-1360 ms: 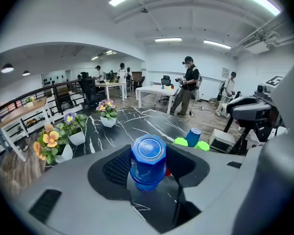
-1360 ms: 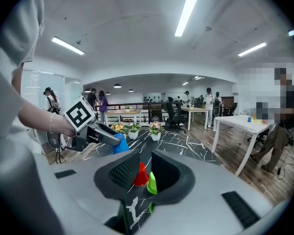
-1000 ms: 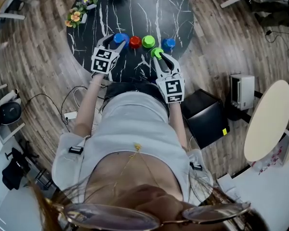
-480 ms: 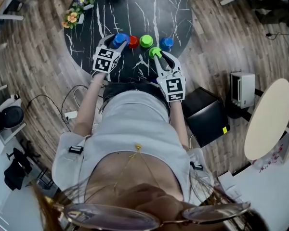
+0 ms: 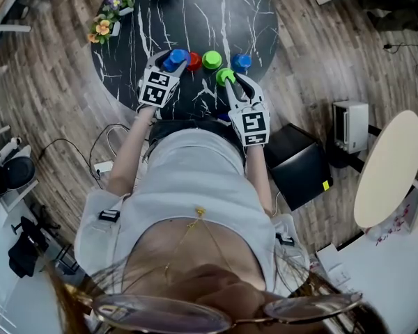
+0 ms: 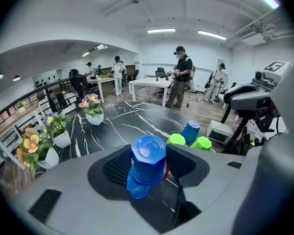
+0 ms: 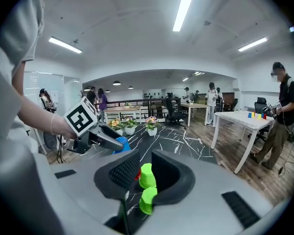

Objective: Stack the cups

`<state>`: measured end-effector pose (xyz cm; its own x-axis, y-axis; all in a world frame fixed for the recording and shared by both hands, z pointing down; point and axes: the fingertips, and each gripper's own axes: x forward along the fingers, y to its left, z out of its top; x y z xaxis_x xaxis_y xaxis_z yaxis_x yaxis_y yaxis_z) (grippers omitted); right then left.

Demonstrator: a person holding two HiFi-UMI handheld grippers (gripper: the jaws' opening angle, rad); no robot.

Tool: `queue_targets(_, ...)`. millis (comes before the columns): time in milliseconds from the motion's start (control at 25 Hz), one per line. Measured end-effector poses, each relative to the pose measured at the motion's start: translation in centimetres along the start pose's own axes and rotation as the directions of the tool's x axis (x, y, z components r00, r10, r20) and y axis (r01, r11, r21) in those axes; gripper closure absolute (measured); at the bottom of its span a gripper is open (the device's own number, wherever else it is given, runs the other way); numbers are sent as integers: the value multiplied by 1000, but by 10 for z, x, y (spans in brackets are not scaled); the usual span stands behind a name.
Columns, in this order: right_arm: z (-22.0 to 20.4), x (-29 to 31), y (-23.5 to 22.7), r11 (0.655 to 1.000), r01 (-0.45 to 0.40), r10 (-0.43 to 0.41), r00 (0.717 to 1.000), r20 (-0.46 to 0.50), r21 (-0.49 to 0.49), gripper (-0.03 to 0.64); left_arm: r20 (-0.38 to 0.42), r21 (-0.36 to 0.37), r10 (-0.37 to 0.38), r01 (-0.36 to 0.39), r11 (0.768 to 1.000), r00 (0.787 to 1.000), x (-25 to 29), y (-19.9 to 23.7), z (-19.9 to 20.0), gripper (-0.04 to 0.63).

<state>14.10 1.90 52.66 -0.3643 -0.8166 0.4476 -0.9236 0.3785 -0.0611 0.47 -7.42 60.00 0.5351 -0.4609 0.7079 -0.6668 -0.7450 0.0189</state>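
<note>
1. The black marbled worktop (image 5: 195,19) fills the head view's upper centre.
2. My left gripper (image 5: 168,65), left of centre there, has its fingers clenched on a blue cup (image 6: 148,155).
3. My right gripper (image 5: 231,82), to its right, has its fingers grasping a green cup (image 7: 147,176).
4. In a row on the worktop beside them stand a red cup (image 5: 194,60), a second green cup (image 5: 211,60) and a second blue cup (image 5: 242,62).

Cups (image 5: 211,60) in a row across table (image 5: 195,19), leftmost cup (image 5: 175,59) between left gripper (image 5: 173,56) jaws, nearer cup (image 5: 226,76) before the row, between right gripper (image 5: 227,76) jaws, flower pots (image 5: 104,26) at far-left rim.
</note>
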Motion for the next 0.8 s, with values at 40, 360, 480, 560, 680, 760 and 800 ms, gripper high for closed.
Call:
queue_targets(40,0,1,0,1000,-1,1,1000,-1,-1,537,3,0,1,-1,1000,1000,0,0,0,357)
queue_targets(360,0,1,-2,1000,5,-5,1000,1,-1,535,23,2,3,-3,1000,1000,0,-3,-3,351)
queue_targets(480,-3,0,-5,1000,12,-12,1000,-1,-10,531,45,-13,9,-8,1000,999,-4,-3,-2,329)
queue_targets(560,-6,0,-5,1000,11,-11,1000,-8,-8,529,59,-28,24,-22,999,998,-9,-1,-2,321)
queue_targets(680,-9,1,-6,1000,13,-13,1000,-16,-12,526,91,-81,35,-27,996,995,-19,2,-2,316)
queue_targets(760,-10,3,-7,1000,12,-12,1000,-19,-16,525,114,-118,33,-20,993,993,-28,1,-2,316)
queue_targets(800,-10,4,-7,1000,12,-12,1000,-21,-19,523,126,-130,34,-17,991,991,-32,1,-1,316)
